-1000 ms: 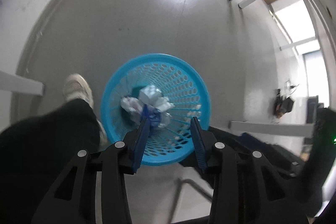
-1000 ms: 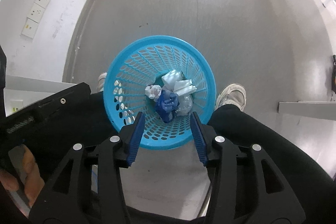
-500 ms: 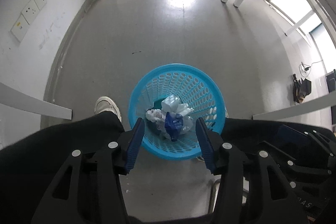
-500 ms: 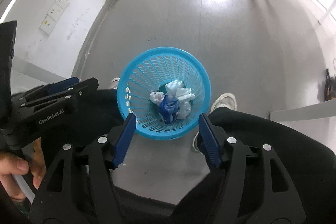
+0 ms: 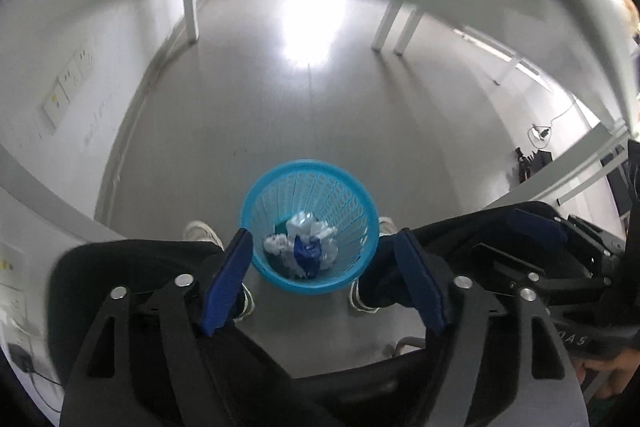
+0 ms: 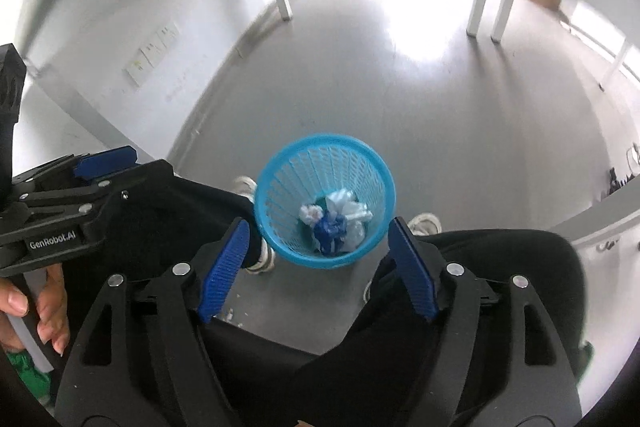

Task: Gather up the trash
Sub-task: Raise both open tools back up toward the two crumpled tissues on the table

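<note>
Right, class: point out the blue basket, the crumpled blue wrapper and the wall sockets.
blue basket [image 6: 384, 163], right wrist view, far rim.
crumpled blue wrapper [image 6: 330, 229], right wrist view, its middle.
wall sockets [image 5: 66, 83], left wrist view, plate face.

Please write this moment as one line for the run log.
left tongs: opening, empty | right tongs: opening, empty | round blue plastic mesh basket: on floor, upright | crumpled white and blue trash: inside basket

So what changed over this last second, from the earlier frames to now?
Both grippers pulled up and away from the blue basket, which now looks smaller in both views. The left gripper and right gripper have jaws opening wider, with nothing between them. Unchanged: the basket on the floor between the person's shoes, with the crumpled white and blue trash inside.
</note>
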{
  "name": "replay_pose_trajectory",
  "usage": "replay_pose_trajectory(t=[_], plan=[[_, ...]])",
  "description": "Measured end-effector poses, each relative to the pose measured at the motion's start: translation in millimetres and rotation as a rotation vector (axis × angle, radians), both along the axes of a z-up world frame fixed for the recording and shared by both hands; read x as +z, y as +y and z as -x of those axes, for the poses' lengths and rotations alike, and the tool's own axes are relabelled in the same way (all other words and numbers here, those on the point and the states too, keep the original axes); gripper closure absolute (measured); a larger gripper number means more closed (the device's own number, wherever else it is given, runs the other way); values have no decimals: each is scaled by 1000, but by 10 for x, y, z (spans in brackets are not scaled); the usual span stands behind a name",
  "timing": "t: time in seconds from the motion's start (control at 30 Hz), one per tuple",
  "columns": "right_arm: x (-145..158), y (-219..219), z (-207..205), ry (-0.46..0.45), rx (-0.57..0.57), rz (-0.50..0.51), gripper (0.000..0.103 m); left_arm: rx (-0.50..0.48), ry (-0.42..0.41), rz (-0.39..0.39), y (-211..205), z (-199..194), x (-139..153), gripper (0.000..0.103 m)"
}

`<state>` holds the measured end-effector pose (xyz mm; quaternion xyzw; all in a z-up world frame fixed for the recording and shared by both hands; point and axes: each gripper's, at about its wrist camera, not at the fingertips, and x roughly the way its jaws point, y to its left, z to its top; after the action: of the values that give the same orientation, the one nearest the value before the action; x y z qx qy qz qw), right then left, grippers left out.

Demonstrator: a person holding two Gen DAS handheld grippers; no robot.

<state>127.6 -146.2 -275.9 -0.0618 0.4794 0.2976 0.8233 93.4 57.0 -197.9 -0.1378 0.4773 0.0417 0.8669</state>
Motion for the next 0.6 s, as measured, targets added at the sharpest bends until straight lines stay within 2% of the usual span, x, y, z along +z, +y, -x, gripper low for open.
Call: replay_pose_trajectory(t=[0.07, 0.2, 0.43, 0.6], plan=[[155, -61, 94, -30, 4, -23, 34, -32, -30, -11, -53, 67, 115, 18], [411, -184, 256, -105, 17, -45, 24, -44, -112, -52, -57, 201, 397, 6], [891, -500, 353, -224, -16, -131, 9, -28, -193, -98, -10, 375, 758, 6], [1350, -689, 332, -331, -62, -182, 9, -17, -292, -133, 50, 420, 1139, 6]])
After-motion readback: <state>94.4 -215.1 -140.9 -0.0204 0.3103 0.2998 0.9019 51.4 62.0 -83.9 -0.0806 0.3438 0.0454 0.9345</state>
